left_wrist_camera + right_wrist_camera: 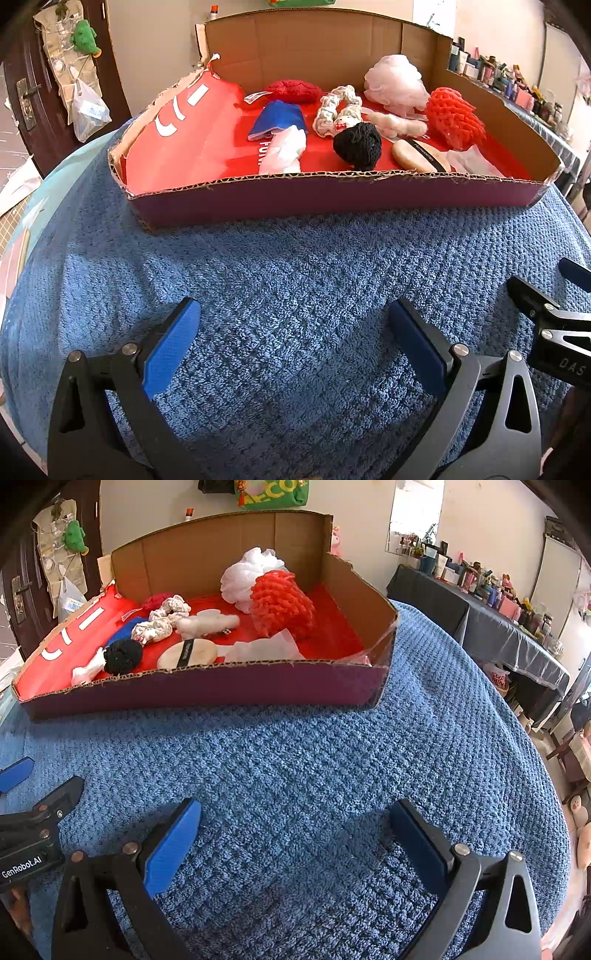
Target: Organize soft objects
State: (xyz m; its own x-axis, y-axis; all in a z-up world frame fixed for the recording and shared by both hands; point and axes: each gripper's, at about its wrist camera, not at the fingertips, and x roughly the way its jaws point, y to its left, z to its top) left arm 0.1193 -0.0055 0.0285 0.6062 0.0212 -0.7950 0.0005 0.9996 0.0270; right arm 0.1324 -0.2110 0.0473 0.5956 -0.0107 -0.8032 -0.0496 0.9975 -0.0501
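Note:
A shallow cardboard box point(332, 192) point(207, 690) with a red lining stands on a blue towel point(295, 277) point(295, 760). Soft things lie in it: a white mesh pouf point(395, 83) point(247, 572), a red mesh sponge point(456, 118) point(282, 603), a black knit ball point(358, 146) point(123, 656), a white scrunchie point(338, 109) point(162, 618), a blue cloth point(279, 116), a red knit piece point(293, 90), a beige puff point(417, 157) point(188, 655). My left gripper point(295, 332) and right gripper point(295, 830) are open and empty over the towel, in front of the box.
A dark door point(33, 92) with hanging bags is at the left. A long table with bottles point(491, 602) runs along the right wall. The right gripper's finger shows at the left wrist view's right edge point(550, 314).

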